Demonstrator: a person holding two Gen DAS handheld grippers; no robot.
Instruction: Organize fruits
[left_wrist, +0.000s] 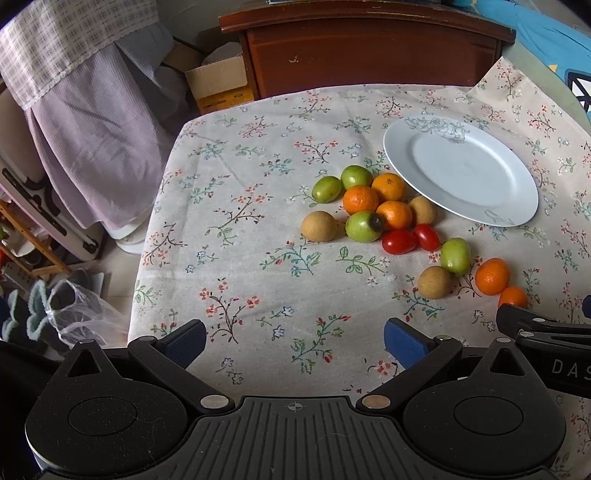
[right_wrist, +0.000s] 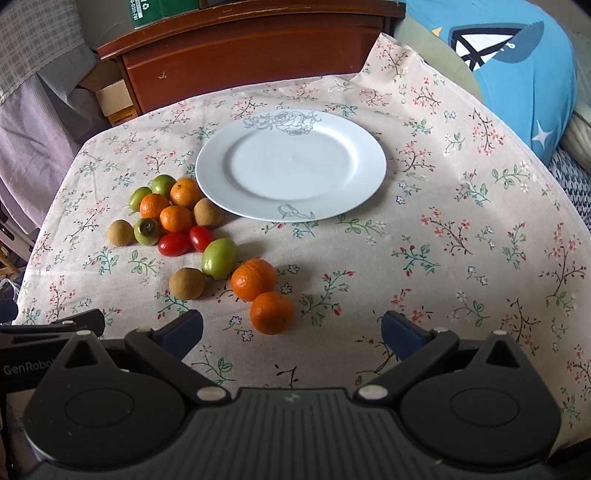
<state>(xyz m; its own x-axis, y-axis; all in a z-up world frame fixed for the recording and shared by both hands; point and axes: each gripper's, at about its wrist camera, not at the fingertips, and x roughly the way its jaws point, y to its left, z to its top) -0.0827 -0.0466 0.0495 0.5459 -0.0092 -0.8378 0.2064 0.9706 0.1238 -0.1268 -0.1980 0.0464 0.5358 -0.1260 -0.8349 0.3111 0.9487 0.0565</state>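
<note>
A: How do your tongs stand?

B: Your left gripper (left_wrist: 293, 341) is released, blue pads wide apart over bare cloth, grasping nothing. Your right gripper (right_wrist: 291, 332) is likewise spread and empty, just beside the nearest round orange mandarin (right_wrist: 272, 312).

A: And the fruit?

B: All on the floral tablecloth (right_wrist: 443, 236). The round white plate (right_wrist: 291, 125) sits far centre. Left of it cluster mandarins, green jujubes (right_wrist: 218, 257), brown longans (right_wrist: 187, 283) and two red cherry tomatoes (right_wrist: 174, 243).
</note>
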